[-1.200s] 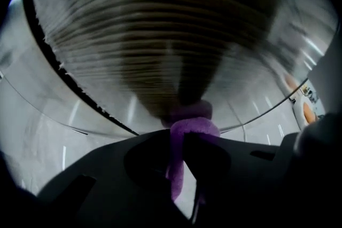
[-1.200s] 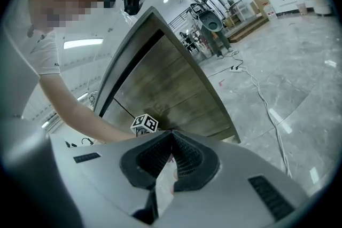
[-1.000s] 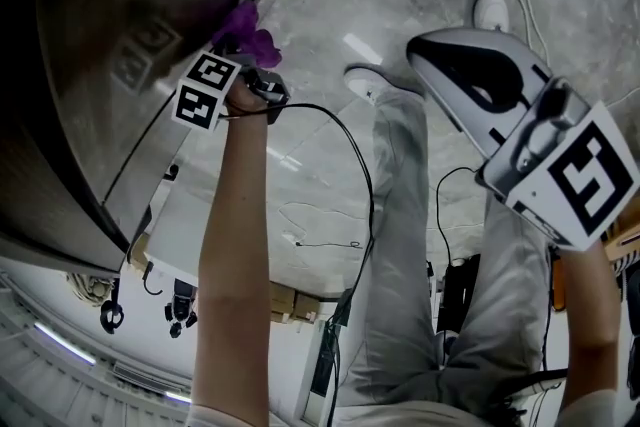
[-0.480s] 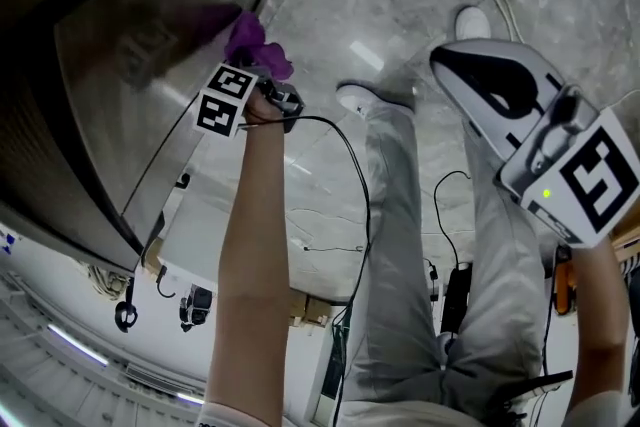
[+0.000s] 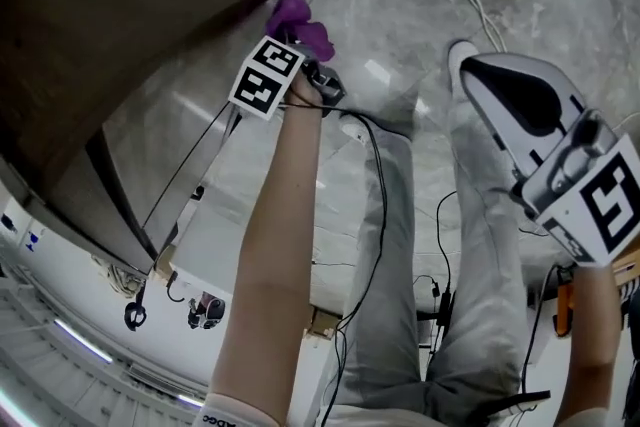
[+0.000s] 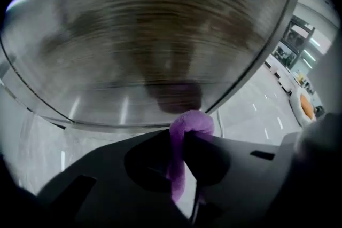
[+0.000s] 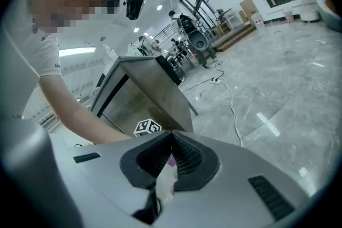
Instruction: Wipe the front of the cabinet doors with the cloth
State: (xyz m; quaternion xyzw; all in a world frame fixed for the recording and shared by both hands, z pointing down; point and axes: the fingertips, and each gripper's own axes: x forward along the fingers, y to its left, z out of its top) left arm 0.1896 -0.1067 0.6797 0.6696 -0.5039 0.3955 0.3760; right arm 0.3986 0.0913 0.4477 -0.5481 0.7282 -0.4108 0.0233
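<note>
Purple cloth (image 5: 298, 20) tight in left tongs (image 6: 184, 139), now farther along cabinet door (image 5: 170, 125), at its edge; right tongs (image 7: 170, 160) together, empty.

No readable words or numbers on my feeds.

Only printed patterns:
- left gripper (image 6: 184, 136): its marker cube (image 5: 265, 78) shows two faces of black-and-white squares in the head view. One face of the same cube (image 7: 148, 127) shows in the right gripper view.
- right gripper (image 7: 171, 160): its marker cube (image 5: 605, 205) shows one large black-and-white pattern.

These are blocks only, no letters or digits.

There's small dark print on the person's white sleeve (image 7: 55, 65), too small to read. More print sits on the sleeve edge (image 5: 216, 418) at the bottom of the head view. It's cut off and I can't make it out.
</note>
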